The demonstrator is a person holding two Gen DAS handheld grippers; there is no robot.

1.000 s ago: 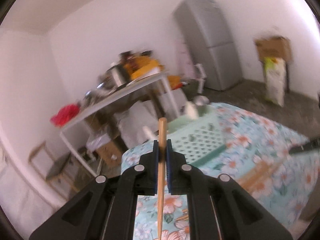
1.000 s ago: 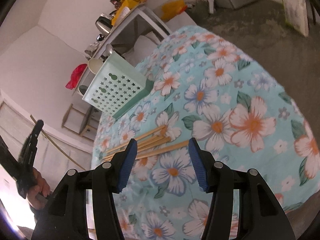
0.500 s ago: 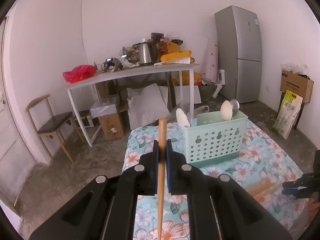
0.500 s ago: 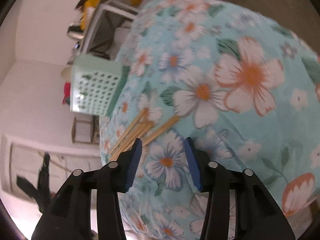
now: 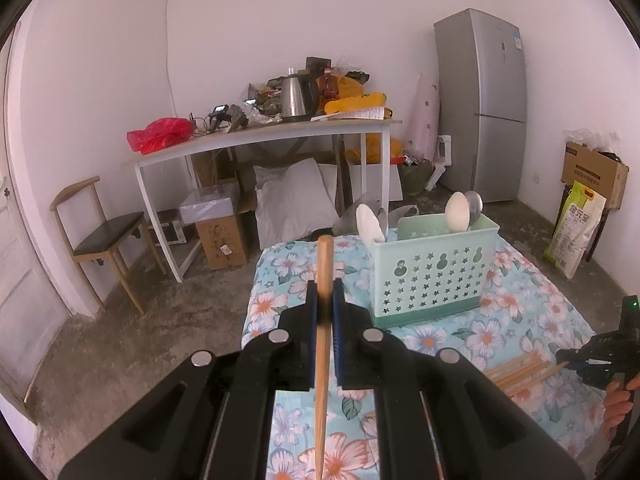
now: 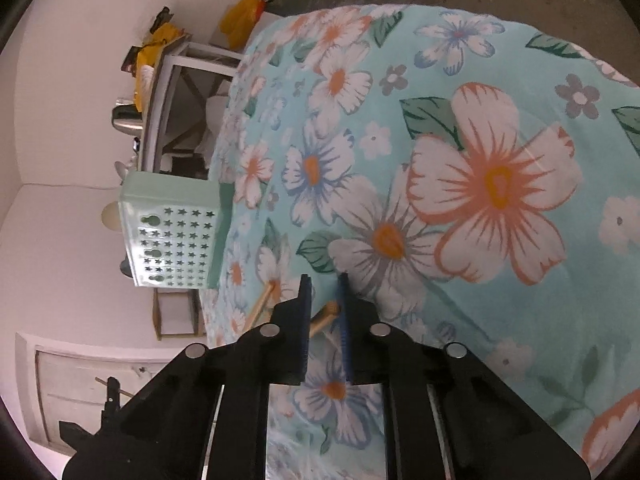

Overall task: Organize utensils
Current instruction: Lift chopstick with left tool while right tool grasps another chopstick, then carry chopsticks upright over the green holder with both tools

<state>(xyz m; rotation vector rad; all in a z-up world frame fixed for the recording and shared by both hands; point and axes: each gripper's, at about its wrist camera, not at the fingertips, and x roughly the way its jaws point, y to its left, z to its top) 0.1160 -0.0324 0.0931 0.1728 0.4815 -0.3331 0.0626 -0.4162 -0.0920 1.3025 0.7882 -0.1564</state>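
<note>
Floral worktop (image 5: pixel 520 280), green caddy (image 5: pixel 432 276) by its far edge. Left gripper (image 5: pixel 325 296) clamped on an upright chopstick (image 5: pixel 323 344), caddy up ahead-right. Right gripper (image 6: pixel 325 300), jaws just closing, pinches a chopstick tip (image 6: pixel 326 316) crosswise off the pile (image 5: pixel 524 372).

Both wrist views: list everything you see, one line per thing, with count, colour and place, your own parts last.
chopstick: one, wooden, clamped upright in the left tongs.
loose chopsticks: several, wooden, lying bundled on the cloth near the right tongs.
basket: one, mint green, standing on the cloth with spoons in it.
spoons: at least three, white and metal, upright in the basket.
cloth: one, turquoise floral, covering the table.
desk: one, white, cluttered, by the far wall.
kettle: one, steel, on the desk.
fridge: one, grey, far corner.
chair: one, wooden, left wall.
left tongs: shut on the chopstick.
right tongs: just closed on a loose chopstick's end.
</note>
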